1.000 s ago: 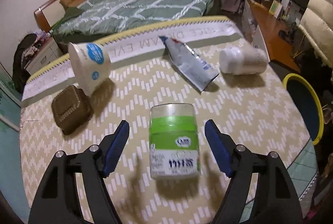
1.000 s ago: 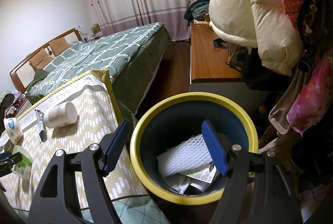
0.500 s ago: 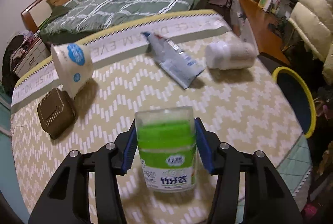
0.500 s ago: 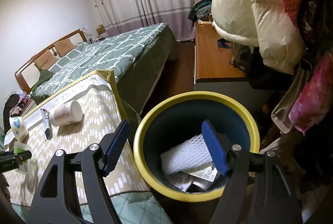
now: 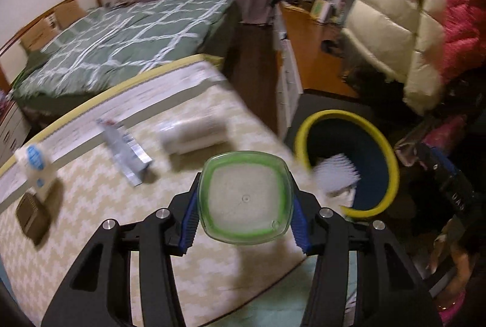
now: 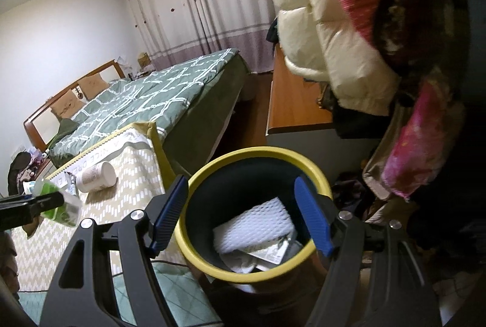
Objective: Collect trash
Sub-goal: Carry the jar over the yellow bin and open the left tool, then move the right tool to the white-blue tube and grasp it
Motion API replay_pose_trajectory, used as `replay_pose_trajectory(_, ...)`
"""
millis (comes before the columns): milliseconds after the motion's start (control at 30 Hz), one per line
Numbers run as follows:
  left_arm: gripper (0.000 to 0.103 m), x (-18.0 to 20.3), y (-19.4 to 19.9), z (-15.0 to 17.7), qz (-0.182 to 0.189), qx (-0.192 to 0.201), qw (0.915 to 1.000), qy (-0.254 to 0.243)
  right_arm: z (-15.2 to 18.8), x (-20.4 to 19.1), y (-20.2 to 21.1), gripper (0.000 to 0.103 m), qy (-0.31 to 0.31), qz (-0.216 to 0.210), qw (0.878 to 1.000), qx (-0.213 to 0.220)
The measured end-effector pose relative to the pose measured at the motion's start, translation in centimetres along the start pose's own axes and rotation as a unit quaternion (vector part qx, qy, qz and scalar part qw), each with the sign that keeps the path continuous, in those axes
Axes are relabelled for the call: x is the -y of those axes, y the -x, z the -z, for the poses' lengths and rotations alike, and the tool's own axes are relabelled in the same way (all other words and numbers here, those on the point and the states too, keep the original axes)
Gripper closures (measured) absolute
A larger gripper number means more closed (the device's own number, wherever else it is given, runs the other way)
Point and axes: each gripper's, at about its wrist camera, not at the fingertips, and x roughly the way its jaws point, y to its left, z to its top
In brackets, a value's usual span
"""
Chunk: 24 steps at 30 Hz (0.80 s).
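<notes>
Your left gripper (image 5: 244,225) had closed on the green jar (image 5: 244,201) at centre frame, while your right gripper (image 6: 243,213) stood open and empty over the bin (image 6: 252,272).

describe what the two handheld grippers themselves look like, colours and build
Both match: the left gripper and the right gripper have matte black plastic frames with cut-out openings, silver round bolt heads at the joints, and long blue ribbed pads on the fingers. No cables or sleeves show.

Bedroom: green quilted bed (image 6: 145,93), pale curtains (image 6: 206,11), wooden desk (image 6: 291,102).
</notes>
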Motion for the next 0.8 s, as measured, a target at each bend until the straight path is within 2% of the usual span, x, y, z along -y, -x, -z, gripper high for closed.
replay_pose_trajectory(433,0.053,12.3,-6.7,-4.1,0.077,-0.029,0.9938,-0.075,0.1,6.4,0.9,0.034,-0.034,0.04,0.999,0.001)
replay_pose_trajectory(600,0.051,14.8,-9.8,-5.0,0.091,-0.039,0.9921,-0.076,0.3,7.5,0.8,0.034,-0.044,0.05,0.998,0.002)
replay_pose_trajectory(667,0.017,14.3,-9.8,-5.0,0.084,-0.029,0.9944,-0.057,0.4,7.4,0.7,0.034,-0.045,0.051,0.998,0.001)
replay_pose_trajectory(800,0.014,11.8,-6.3,-4.3,0.068,0.023,0.9961,-0.05,0.4,6.4,0.4,0.034,-0.035,0.044,0.998,-0.005)
